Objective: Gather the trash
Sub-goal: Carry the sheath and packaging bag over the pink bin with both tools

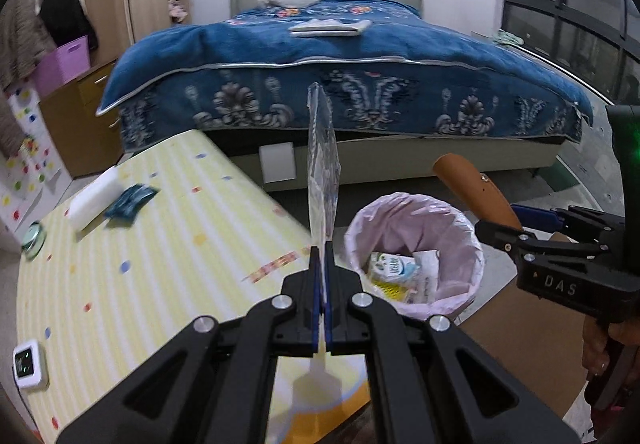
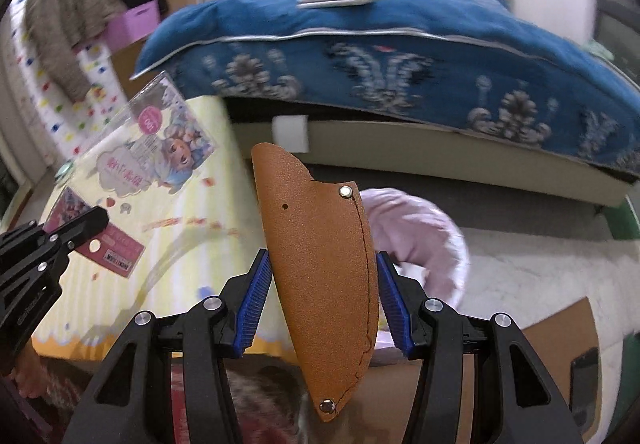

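Bedroom: left hand-held gripper [image 1: 322, 256] pinches clear pkg [image 1: 322, 160], maybe anime-printed.

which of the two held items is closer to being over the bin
The brown leather sheath in the right gripper hangs by the rim of the pink-lined trash bin; the clear plastic packet in the left gripper stands over the table edge.

Left gripper [image 1: 323, 256] clamped, right gripper [image 2: 320, 284] clamped.

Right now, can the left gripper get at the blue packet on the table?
Probably not yet. The left gripper is shut on a clear plastic sleeve, so it has no free grip. The way to the blue packet across the table looks open once the sleeve goes into the bin.
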A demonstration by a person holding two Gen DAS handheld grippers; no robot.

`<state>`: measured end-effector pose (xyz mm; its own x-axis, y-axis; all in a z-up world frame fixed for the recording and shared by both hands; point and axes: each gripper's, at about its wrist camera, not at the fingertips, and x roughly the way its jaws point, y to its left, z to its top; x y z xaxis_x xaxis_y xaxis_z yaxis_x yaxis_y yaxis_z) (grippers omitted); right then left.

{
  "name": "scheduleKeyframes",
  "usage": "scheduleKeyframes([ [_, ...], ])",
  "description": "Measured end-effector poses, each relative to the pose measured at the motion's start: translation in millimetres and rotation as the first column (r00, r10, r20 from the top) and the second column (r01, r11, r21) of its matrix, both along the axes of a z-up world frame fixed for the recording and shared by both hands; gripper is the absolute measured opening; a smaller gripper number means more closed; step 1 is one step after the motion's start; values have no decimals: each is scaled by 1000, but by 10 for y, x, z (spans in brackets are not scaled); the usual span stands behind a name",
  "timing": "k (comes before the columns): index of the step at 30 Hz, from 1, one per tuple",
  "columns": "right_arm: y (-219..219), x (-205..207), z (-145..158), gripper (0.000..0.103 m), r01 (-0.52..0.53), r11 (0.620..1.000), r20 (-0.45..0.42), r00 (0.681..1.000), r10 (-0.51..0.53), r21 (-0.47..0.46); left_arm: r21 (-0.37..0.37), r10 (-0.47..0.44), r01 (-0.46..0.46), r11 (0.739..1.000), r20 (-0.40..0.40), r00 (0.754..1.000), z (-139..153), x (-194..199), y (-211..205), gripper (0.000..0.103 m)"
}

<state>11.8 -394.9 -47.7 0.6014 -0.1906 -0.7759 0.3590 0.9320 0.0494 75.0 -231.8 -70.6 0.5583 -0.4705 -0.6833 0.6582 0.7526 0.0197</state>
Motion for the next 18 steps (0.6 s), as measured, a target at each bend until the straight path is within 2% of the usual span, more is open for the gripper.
scheduleKeyframes([
  [10, -575, -29, -162, 53, 132, 991, -1, 991, -132, 32, 34, -160, 162, 986, -36, 986, -164, 86, -818, 0],
  [16, -872, 69, -284, 55, 170, 981, 18, 985, -173, 97, 54, -206, 210, 976, -72, 976, -288, 214, -1169, 0],
  [17, -928, 94, -319, 61, 174, 979, 24, 984, -178, 109, 56, -208, 213, 975, -88, 974, -313, 249, -1207, 2],
  [18, -974, 112, -350, 66, 181, 977, 29, 982, -186, 115, 61, -204, 211, 975, -105, 973, -347, 290, -1247, 16],
])
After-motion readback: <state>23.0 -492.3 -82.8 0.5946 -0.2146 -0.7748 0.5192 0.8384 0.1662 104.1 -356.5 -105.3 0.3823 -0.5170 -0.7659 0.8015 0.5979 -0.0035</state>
